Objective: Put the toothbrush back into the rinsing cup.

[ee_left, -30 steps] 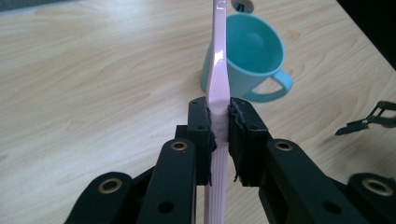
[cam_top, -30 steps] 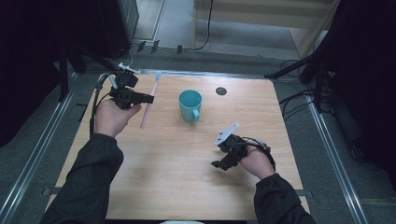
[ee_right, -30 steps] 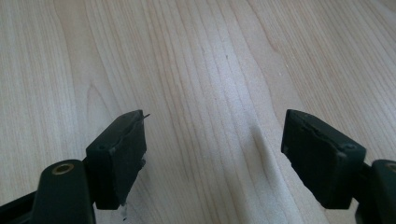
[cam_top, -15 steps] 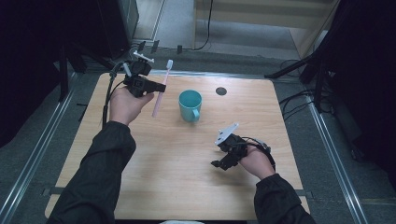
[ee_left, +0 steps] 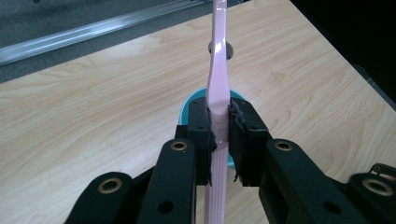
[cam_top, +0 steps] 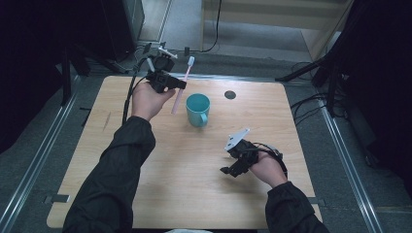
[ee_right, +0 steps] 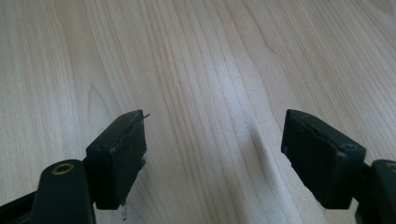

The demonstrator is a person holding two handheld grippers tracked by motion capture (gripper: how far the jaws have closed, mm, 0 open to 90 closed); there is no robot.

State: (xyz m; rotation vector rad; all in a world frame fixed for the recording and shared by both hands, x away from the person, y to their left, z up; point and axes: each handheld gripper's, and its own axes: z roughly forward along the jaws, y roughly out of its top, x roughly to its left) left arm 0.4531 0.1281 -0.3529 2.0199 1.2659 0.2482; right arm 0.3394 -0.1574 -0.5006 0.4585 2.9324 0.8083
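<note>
A pink toothbrush (cam_top: 180, 87) stands nearly upright in the air, bristle head up, just left of a teal mug (cam_top: 198, 109) that rests on the wooden table (cam_top: 145, 174). My left gripper (cam_top: 178, 85) is shut on the toothbrush handle (ee_left: 219, 93) about midway along it, and part of the mug's rim (ee_left: 190, 99) peeks out behind the jaws. My right gripper (cam_top: 225, 171) rests low over the table at the front right, open, with bare wood between its fingers (ee_right: 116, 154).
A small dark round hole (cam_top: 230, 94) sits in the tabletop behind the mug. Metal rails (cam_top: 43, 145) run along the table's sides, and cables (cam_top: 311, 104) lie on the floor to the right.
The left gripper has lifted the toothbrush off the table and carried it up and right toward the mug, turning it upright. The right gripper has stayed put.
</note>
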